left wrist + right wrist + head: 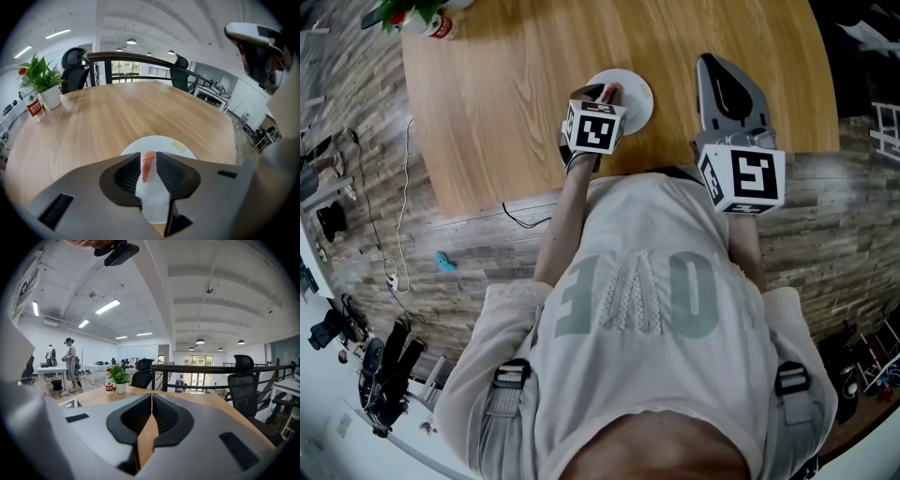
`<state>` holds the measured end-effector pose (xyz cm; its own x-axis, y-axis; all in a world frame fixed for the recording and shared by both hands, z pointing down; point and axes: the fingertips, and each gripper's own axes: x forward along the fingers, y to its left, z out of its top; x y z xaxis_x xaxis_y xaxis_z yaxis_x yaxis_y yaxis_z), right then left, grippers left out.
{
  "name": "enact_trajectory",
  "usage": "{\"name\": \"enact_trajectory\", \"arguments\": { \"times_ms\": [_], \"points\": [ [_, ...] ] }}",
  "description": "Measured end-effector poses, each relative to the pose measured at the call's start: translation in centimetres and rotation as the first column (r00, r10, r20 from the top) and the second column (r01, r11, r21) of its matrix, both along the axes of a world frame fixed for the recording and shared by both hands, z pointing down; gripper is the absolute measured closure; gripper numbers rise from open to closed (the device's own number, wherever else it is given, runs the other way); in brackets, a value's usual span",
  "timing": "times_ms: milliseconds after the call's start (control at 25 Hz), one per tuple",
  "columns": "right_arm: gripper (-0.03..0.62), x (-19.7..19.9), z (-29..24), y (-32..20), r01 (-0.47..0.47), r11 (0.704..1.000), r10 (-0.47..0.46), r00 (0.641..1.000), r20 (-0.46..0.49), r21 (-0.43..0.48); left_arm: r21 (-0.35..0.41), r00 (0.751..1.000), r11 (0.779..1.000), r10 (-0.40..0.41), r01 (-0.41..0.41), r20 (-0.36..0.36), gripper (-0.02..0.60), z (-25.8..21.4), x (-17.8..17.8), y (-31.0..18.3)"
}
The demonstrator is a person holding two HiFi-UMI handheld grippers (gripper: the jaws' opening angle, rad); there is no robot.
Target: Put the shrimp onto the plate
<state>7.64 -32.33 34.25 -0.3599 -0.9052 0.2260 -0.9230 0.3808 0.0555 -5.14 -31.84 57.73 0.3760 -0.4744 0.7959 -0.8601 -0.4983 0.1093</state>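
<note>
A small orange-pink shrimp [147, 165] hangs pinched between the ribbed pads of my left gripper [149, 161], which is shut on it. Directly under it lies the round white plate [178, 147] on the wooden table. From the head view the left gripper [605, 94] hovers over the near part of the plate [636, 98], with the shrimp [611, 91] showing at its tip. My right gripper [724, 80] is off to the right above the table, its jaws closed together with nothing between them [151, 401].
A potted plant [43, 82] and a red-labelled bottle [33, 107] stand at the table's far left. Office chairs [74, 70] and a dark railing lie beyond the far edge. The round table [506, 103] ends near my body; cables lie on the floor at the left.
</note>
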Motion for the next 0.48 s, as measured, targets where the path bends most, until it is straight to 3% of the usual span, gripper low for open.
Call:
{"name": "enact_trajectory", "arguments": {
  "times_ms": [160,280,360,480],
  "points": [
    [0.572,-0.4,-0.2,0.1,0.005,1.000,-0.005,1.000,0.000,0.004,0.038,1.000,0.999,-0.018,0.018,-0.012,0.491,-1.6,-0.2,-0.4],
    [0.572,-0.7,-0.3,0.0,0.015,1.000,-0.015,1.000,0.001,0.010,0.141,0.997,0.989,-0.047,0.055,-0.057,0.492,-3.9,-0.4,-1.7],
    [0.572,-1.0,-0.4,-0.1,0.022,1.000,-0.022,1.000,0.002,0.015,0.265,0.992,0.960,-0.058,0.086,-0.110,0.505,-6.5,-0.4,-2.9],
    [0.572,-1.5,-0.7,-0.4,0.034,0.999,-0.034,0.999,0.003,0.028,0.471,0.983,0.872,-0.056,0.134,-0.176,0.538,-11.5,-0.7,-4.1]
  ]
}}
